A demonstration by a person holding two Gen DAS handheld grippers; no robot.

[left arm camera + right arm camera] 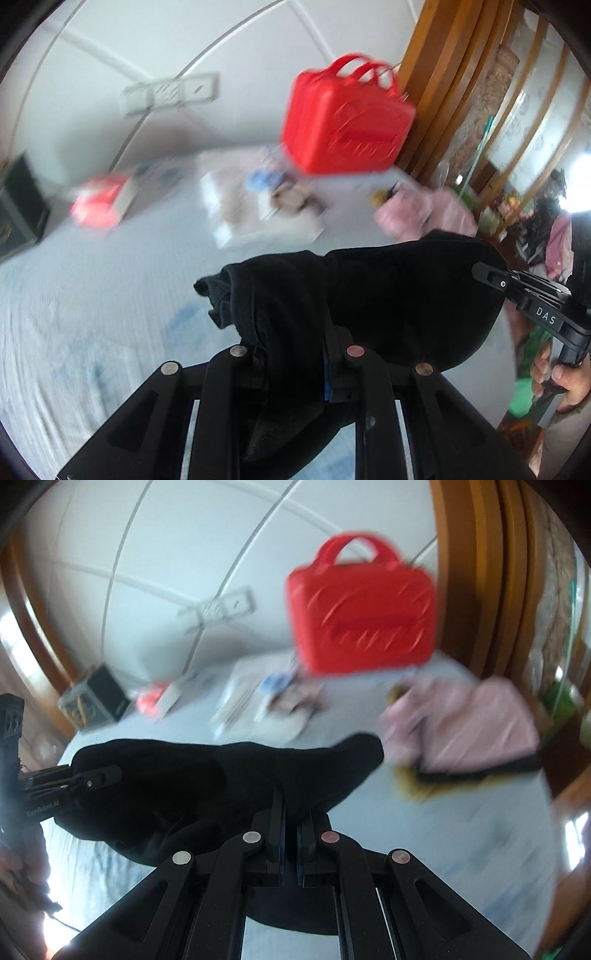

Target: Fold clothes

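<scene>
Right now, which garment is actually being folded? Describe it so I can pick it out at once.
Start at the pale bed that fills both views, below the red bag. Held above its near end is the black garment, pinched by the left gripper and the right gripper. The pink garment lies loose beside it; only the black one is gripped.

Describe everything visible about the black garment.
The black, soft, fleece-like garment is bunched, hanging above the pale bedsheet. The left hand-held gripper is shut on its rumpled end; the right hand-held gripper pinches its other part. It sags between them. Which kind of garment cannot be told.
</scene>
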